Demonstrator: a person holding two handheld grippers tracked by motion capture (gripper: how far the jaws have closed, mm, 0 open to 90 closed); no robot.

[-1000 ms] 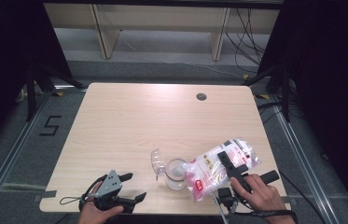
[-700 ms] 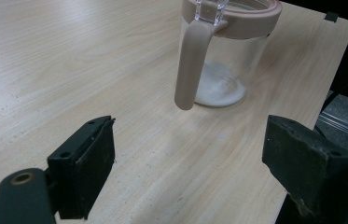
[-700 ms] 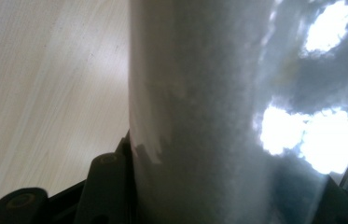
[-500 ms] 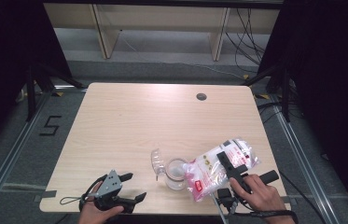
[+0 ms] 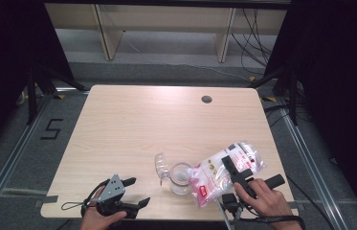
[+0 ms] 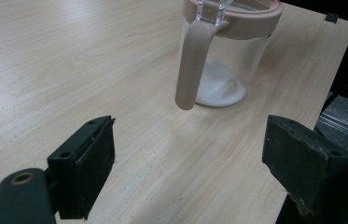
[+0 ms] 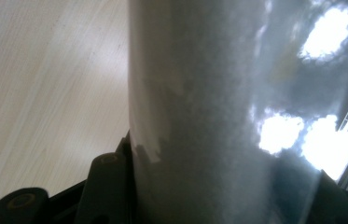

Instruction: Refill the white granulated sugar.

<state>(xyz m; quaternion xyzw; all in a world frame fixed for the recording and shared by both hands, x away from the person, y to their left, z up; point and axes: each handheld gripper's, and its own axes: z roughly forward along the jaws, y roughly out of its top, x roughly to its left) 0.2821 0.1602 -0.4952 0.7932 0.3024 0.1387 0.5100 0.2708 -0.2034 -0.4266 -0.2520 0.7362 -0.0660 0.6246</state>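
One plastic bag of white powder, low and right of centre in the high view, slants down-left with its lower end at the glass jar. The right gripper clamps it; the left gripper waits open at lower left.

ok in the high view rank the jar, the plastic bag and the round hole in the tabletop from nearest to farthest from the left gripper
1. Jar: nearest to the left gripper, just to its right near the front edge.
2. Plastic bag: beyond the jar, tilted over its mouth, clamped in the right gripper.
3. Round hole: farthest, near the far edge, right of centre.
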